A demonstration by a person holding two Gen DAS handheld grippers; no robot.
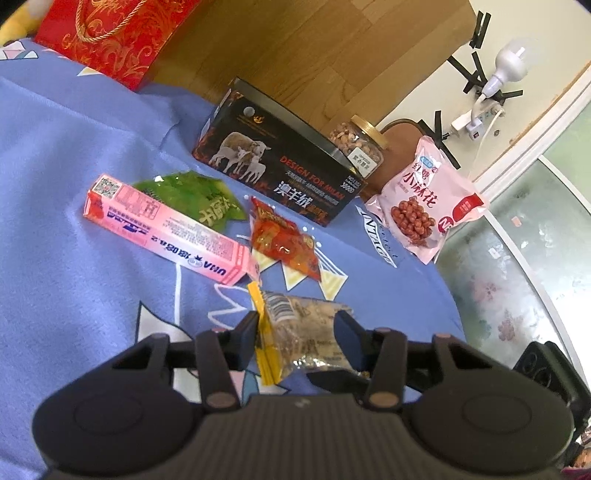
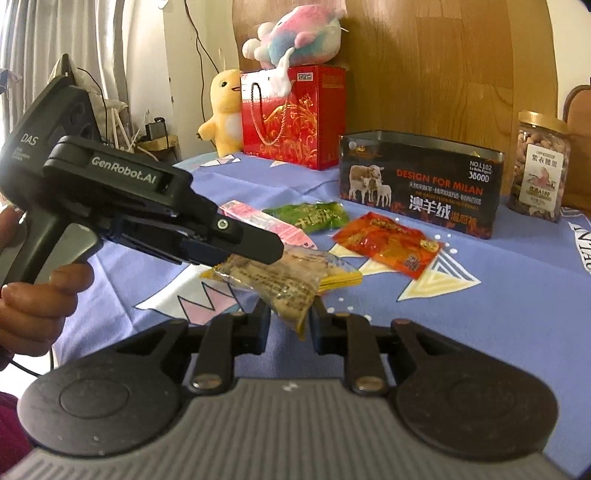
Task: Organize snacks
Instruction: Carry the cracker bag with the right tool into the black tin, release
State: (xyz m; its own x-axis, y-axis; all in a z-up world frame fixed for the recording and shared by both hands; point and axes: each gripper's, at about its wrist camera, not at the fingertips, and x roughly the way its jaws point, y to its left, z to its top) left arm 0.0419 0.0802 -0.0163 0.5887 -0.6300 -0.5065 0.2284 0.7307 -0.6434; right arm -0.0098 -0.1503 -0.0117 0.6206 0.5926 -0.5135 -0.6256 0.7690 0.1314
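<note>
A clear snack packet with yellow ends (image 1: 303, 336) (image 2: 280, 280) is held up above the blue cloth. My left gripper (image 1: 295, 332) is shut on it; it shows from the side in the right wrist view (image 2: 255, 254). My right gripper (image 2: 290, 321) has its jaws narrowly apart around the packet's lower corner. On the cloth lie a pink box (image 1: 162, 229) (image 2: 266, 221), a green packet (image 1: 192, 199) (image 2: 310, 216) and a red packet (image 1: 284, 243) (image 2: 388, 243). A black open tin (image 1: 280, 170) (image 2: 421, 181) stands behind them.
A nut jar (image 1: 362, 144) (image 2: 539, 166) and a pink snack bag (image 1: 424, 203) are right of the tin. A red gift bag (image 1: 110, 33) (image 2: 291, 114) and plush toys (image 2: 295, 33) stand at the back against a wooden board. The table edge (image 1: 454, 295) falls off at the right.
</note>
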